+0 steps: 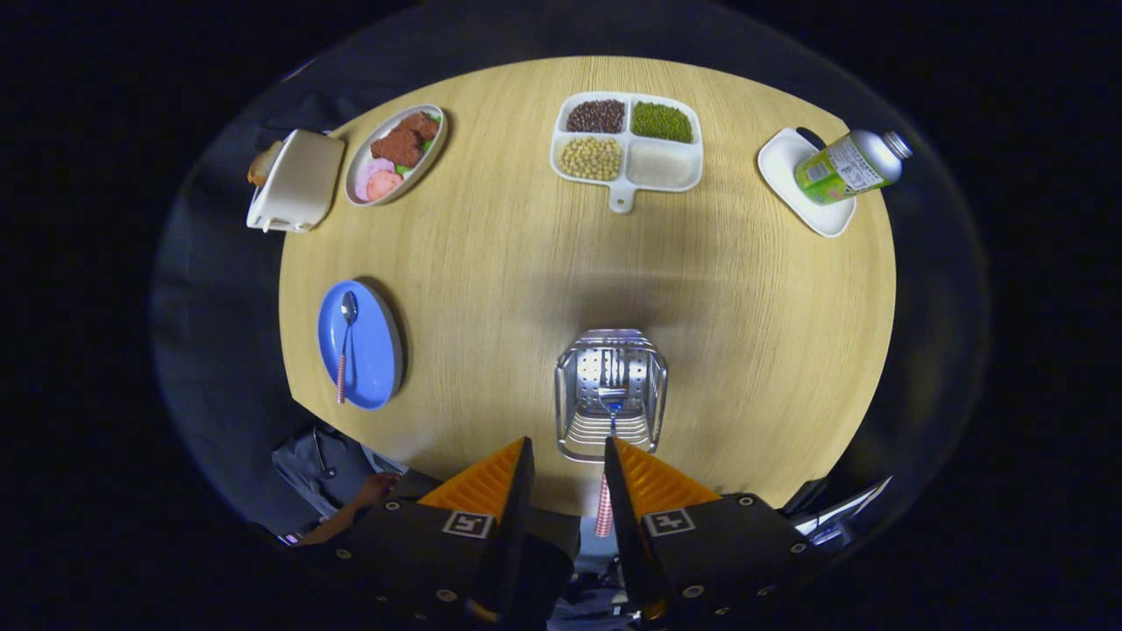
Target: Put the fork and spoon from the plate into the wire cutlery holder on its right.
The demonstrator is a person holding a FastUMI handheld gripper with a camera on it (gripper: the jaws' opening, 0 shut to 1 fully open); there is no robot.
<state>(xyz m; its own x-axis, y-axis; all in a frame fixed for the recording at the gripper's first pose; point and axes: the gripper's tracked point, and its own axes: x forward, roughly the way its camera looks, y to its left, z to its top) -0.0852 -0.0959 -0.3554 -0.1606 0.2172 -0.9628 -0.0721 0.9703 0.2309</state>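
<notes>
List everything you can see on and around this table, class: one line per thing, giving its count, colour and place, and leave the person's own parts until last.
Table: 1, light wood, round.
Blue plate: 1, blue, left of the holder.
Spoon: 1, checked red handle, on the blue plate.
Wire cutlery holder: 1, silver, just ahead of the fingers.
Fork: 1, checked red handle, between the open fingers, standing in the holder.
Divided tray: 1, white, four fillings, far side.
Oval dish: 1, white, brown and pink food, far left.
Toaster: 1, cream, beside the oval dish.
Bottle: 1, green, on white dish, far right.
Hand: 1, below the table edge.
Gripper: 1, orange fingers, open.
</notes>
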